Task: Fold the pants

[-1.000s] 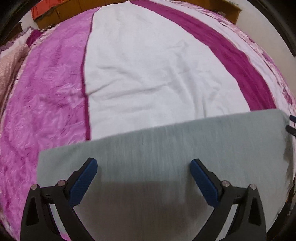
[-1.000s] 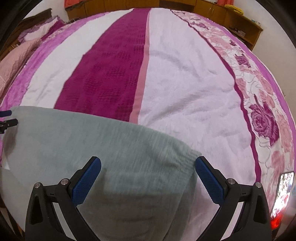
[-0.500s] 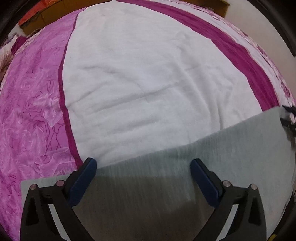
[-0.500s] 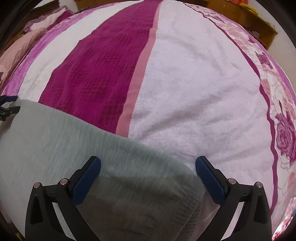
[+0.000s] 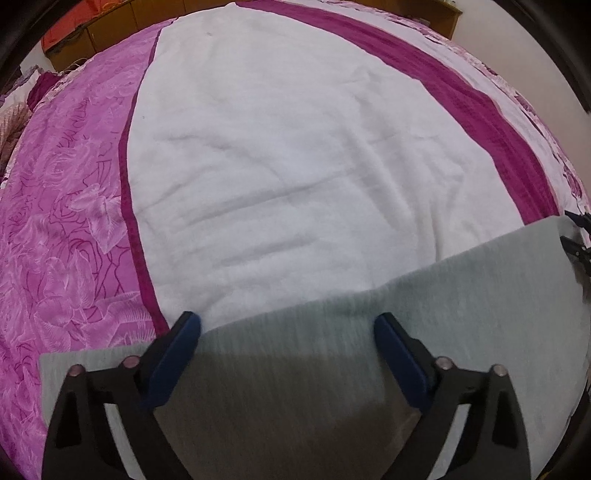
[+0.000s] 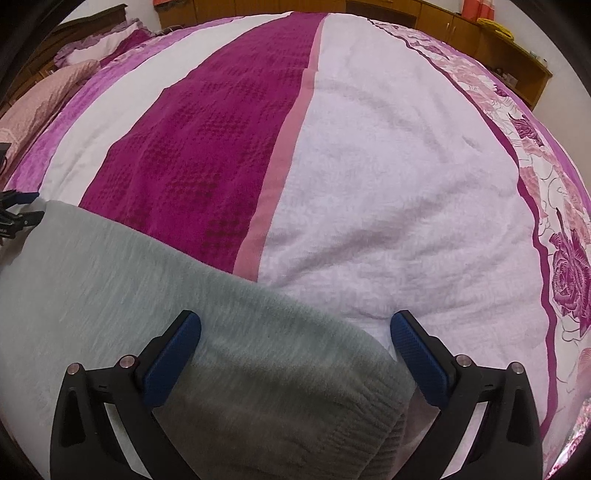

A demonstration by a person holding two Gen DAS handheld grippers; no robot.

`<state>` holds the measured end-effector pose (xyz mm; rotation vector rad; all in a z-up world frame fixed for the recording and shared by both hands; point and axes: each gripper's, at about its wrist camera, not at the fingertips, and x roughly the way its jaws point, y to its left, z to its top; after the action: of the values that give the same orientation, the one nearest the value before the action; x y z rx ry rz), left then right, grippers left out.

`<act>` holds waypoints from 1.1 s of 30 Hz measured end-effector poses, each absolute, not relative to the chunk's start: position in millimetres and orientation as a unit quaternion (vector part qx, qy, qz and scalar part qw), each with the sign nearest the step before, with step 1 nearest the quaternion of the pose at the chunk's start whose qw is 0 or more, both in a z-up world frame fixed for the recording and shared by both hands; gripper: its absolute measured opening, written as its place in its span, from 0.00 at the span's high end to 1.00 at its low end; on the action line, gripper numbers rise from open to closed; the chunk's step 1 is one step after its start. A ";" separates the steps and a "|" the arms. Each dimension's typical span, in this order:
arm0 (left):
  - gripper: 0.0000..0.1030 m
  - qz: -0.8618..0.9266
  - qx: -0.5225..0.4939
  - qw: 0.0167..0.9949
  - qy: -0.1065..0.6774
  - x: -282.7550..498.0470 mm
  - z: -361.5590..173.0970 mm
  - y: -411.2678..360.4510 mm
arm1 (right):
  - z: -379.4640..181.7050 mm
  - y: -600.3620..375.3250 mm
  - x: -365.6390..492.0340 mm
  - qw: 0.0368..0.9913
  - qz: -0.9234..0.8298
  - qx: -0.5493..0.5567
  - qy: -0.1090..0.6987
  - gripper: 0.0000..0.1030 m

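Note:
The grey knit pants [image 5: 424, 325] lie flat along the near edge of the bed, a long band across both views. My left gripper [image 5: 286, 334] is open, its blue pads hovering over the pants' far edge near the left end. My right gripper [image 6: 295, 332] is open over the ribbed cuff end of the pants [image 6: 258, 369]. Each gripper's tips show at the other view's edge: the right gripper's [image 5: 576, 236], the left gripper's [image 6: 18, 214].
The bed is covered by a blanket with white [image 5: 314, 147], magenta [image 6: 207, 147] and pink floral [image 5: 62, 221] stripes. Wooden cabinets [image 6: 461, 26] stand behind the bed. Pillows [image 6: 55, 85] lie at the far left.
Both grippers have stayed open and shifted slightly forward and down over the pants; the pants' far edge now lies closer to the fingertips than a second ago.

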<state>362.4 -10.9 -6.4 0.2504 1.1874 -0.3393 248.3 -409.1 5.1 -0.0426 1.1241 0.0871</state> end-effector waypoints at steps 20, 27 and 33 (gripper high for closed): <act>0.95 -0.148 0.097 0.854 0.488 282.9 74.7 -12.8 | 69.1 -378.9 196.4 0.882 0.054 -0.040 0.467 1.00; 0.95 -0.147 0.081 0.871 0.462 235.9 107.0 0.1 | 95.4 -371.8 157.8 0.893 0.062 -0.046 0.443 1.00; 0.95 -0.145 0.071 0.880 0.447 187.7 125.8 7.2 | 111.3 -370.6 123.9 0.899 0.065 -0.043 0.431 1.00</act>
<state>187.7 7.2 125.8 0.1472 0.9317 -0.3031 123.9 -370.6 111.3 -0.0881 0.8916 0.1351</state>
